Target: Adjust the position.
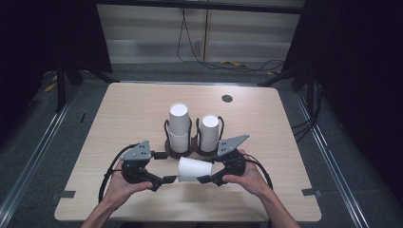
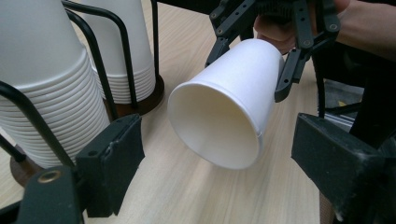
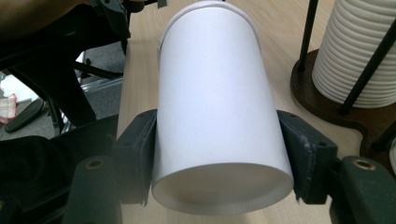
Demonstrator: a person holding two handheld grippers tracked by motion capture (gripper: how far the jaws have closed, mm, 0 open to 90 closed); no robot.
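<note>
Black cables (image 1: 190,47) on floor behind table (image 1: 119,123).

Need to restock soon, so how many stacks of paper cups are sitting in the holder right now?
2: a taller stack on the holder's left, a shorter stack on its right.

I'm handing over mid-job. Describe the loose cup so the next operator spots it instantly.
On the wooden table, find the dark wire holder with two upright cup stacks. Just in front of it, nearer the person, the right gripper clamps one white paper cup. It alone lies sideways, mouth toward the open left gripper.
</note>
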